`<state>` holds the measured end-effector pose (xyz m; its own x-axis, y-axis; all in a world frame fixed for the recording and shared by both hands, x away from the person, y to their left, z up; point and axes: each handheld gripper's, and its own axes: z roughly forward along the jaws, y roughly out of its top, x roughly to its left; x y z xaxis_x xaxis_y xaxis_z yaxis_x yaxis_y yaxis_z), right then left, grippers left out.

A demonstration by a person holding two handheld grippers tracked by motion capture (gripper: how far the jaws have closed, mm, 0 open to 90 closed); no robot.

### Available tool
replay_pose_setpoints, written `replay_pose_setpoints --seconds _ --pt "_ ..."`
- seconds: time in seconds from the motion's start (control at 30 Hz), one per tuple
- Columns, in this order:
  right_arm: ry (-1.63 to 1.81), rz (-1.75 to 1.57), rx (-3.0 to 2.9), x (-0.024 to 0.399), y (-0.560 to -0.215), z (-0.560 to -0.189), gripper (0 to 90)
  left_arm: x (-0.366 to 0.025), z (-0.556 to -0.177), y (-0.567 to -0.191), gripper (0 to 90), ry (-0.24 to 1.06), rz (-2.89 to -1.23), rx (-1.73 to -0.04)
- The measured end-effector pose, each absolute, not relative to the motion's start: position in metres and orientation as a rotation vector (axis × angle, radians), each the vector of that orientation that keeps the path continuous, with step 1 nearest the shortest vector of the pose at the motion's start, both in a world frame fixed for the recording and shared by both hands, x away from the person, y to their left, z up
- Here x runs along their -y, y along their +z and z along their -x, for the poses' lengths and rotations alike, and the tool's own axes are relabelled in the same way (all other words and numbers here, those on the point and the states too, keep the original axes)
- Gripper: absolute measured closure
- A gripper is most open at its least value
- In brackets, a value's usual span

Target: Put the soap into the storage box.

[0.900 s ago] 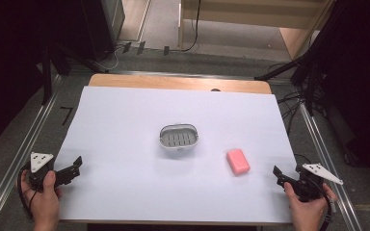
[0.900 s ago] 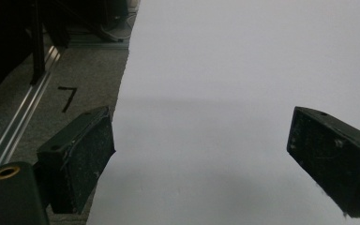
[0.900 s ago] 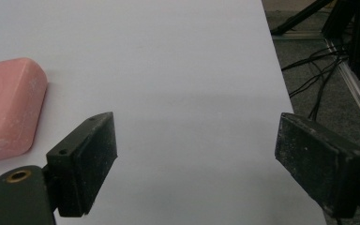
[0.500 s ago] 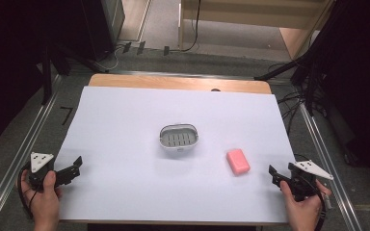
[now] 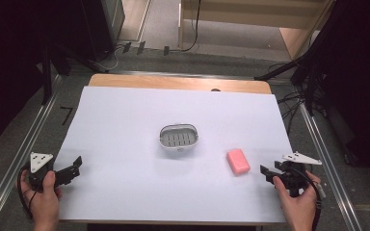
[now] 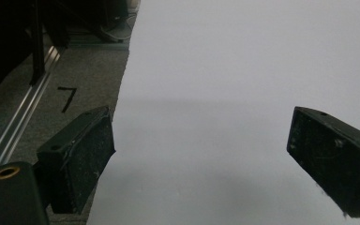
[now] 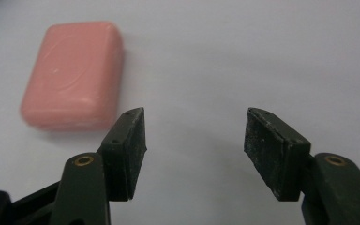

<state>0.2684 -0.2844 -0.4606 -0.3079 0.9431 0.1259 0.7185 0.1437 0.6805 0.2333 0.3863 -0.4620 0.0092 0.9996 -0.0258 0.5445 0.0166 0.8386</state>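
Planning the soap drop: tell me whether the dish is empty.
Empty. The dish shows only its bare slotted floor in the high view; the pink soap lies apart on the table, to its right.

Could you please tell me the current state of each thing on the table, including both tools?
Pink soap bar: lying flat on the white table cover, free, not gripped.
Soap dish: upright, empty, apart from the soap.
Right tool: jaws apart with nothing between them, just short of the soap.
Left tool: jaws wide apart, empty, at the cover's left edge.
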Motion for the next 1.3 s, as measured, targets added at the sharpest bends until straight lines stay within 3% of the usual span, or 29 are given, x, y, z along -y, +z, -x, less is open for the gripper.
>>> replay_pose_setpoints --seconds 0.13,0.7,1.3 --pt "0.912 -1.593 -2.196 0.276 -0.459 -0.274 39.5 -0.386 -0.233 -0.462 8.1 0.851 -1.609 -1.615" --pt "0.755 -1.629 -2.359 0.245 -0.453 -0.287 16.4 -0.386 -0.233 -0.462 8.1 0.848 -1.611 -1.616" --pt "0.686 -1.679 -2.372 0.215 -0.442 -0.301 15.4 -0.387 -0.234 -0.462 8.1 0.845 -1.614 -1.616"
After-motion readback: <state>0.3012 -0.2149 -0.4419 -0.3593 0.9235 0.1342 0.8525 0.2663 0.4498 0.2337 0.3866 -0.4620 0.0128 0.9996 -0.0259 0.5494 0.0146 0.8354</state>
